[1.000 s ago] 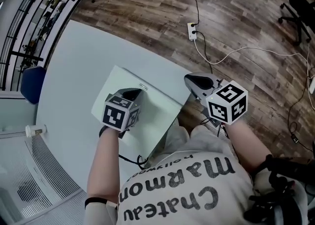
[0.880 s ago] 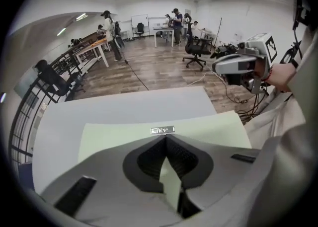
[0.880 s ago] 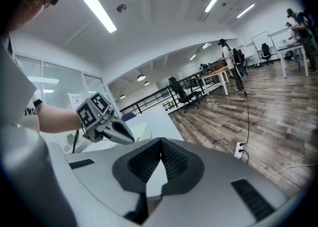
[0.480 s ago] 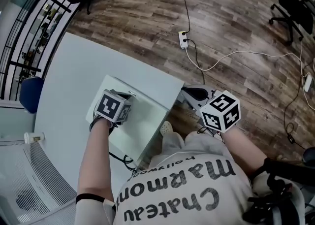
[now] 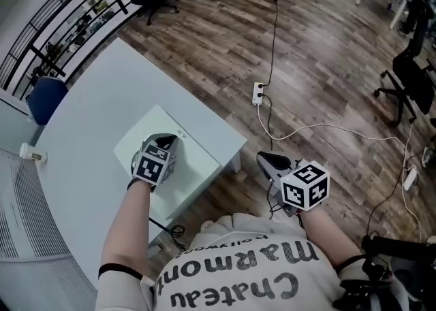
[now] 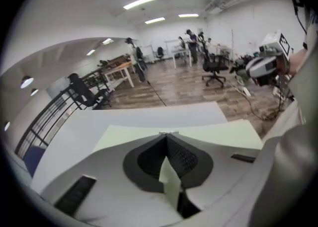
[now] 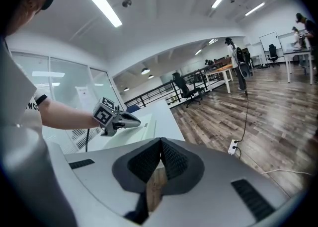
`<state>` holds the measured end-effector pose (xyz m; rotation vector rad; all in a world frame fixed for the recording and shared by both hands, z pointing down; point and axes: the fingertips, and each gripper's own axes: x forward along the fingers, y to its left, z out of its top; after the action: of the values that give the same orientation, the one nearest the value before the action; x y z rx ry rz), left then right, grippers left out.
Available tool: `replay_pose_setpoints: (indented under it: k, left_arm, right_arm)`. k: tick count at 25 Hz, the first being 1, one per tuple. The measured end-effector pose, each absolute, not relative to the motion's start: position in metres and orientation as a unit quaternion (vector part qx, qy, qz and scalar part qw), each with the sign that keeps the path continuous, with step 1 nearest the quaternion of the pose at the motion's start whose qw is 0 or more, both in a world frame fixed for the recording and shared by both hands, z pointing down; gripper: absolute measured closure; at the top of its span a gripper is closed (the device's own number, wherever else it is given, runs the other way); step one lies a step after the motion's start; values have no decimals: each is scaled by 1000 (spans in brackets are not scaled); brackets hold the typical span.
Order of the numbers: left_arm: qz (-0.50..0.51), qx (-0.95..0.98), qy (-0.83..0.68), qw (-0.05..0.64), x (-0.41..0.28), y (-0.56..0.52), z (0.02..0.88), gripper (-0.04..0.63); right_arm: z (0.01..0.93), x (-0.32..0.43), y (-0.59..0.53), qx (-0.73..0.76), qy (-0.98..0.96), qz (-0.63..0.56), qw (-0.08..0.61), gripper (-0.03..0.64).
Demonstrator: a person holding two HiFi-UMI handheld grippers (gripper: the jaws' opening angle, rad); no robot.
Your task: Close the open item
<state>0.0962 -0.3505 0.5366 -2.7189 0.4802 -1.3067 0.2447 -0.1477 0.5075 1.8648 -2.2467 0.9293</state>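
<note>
Forearms reach out from the person's printed shirt (image 5: 238,275) at 6 o'clock in the head view. The bare left arm (image 5: 126,231) runs straight up toward 10 o'clock, and the right arm (image 5: 330,235) bends short toward 12 o'clock.

The left gripper (image 5: 165,141) is held low over the pale-green flat item (image 5: 197,167), its nose aimed at 1 o'clock. In its own view its tongs (image 6: 166,134) are pressed together at the tips with nothing between them. Whether they touch the item's top I cannot tell.

The right gripper (image 5: 261,158) hangs well apart from it at 4 o'clock of the picture's centre, off the table and over the floor. Its tongs (image 7: 160,140) are likewise closed on nothing.

The item lies as one flat slab near the white table's (image 5: 95,99) corner, at 9 o'clock of centre.

Farther out, on the wood floor (image 5: 218,30), a power strip (image 5: 257,93) sits at 12 o'clock with a white cable (image 5: 320,126) trailing toward 3 o'clock. An office chair (image 5: 409,78) stands at 2 o'clock.
</note>
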Motion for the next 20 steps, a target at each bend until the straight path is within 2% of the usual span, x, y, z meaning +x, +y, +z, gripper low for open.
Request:
replay_pose_setpoints:
  k: [3, 4, 5, 7, 8, 9, 12, 13, 20]
  left_arm:
    - [-215, -937, 266, -77, 81, -355, 462, 591]
    - [-155, -941, 282, -106, 72, -345, 439, 593]
    - [-127, -945, 284, -100, 62, -328, 423, 595]
    - [-145, -952, 267, -27, 41, -284, 409, 594]
    - [-152, -953, 260, -15, 29, -265, 405, 592]
    - [-144, -954, 259, -38, 14, -250, 402, 593]
    - [-64, -938, 283, -187, -42, -232, 390, 594]
    - [-46, -930, 296, -213, -62, -227, 387, 595]
    - [-18, -913, 342, -223, -159, -165, 382, 595]
  right_arm:
    - [487, 245, -153, 609, -740, 284, 35, 618]
    - [482, 245, -156, 610, -741, 280, 27, 618]
    - [477, 242, -160, 610, -742, 278, 14, 618]
    - [466, 228, -163, 603, -746, 283, -10, 618]
    - [460, 218, -163, 600, -748, 282, -17, 618]
    - [454, 208, -162, 598, -751, 277, -17, 618]
    - [429, 184, -165, 601, -762, 241, 0, 618]
    - [421, 178, -164, 604, -764, 228, 4, 618]
    - [376, 127, -112, 616, -766, 183, -20, 618]
